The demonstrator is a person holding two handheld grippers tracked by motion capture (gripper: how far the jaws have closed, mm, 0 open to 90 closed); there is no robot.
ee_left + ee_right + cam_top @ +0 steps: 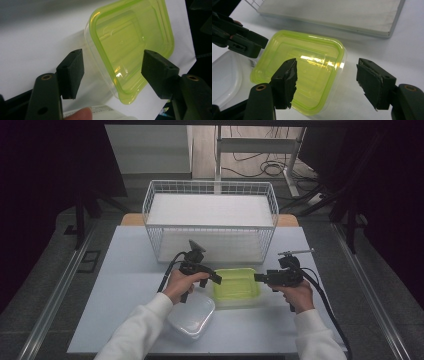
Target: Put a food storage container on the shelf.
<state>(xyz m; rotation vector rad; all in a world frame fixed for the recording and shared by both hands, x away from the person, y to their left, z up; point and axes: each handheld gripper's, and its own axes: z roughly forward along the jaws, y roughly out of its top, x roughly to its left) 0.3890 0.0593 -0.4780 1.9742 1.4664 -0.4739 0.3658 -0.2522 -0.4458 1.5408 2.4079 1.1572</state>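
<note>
The green-lidded container (pixel 236 284) sits flat, lid up, on the table (pixel 125 270) just before the wire basket (pixel 210 220), its longer side running across between both grippers' open, empty fingers (pixel 71 72).

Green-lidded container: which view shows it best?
The right gripper view: the green-lidded container appears nearly whole, with lid ridges and clear base visible between that gripper's open jaws. The left gripper view crops it at the top edge but shows its corner tab. The high view shows it small, between both grippers.
</note>
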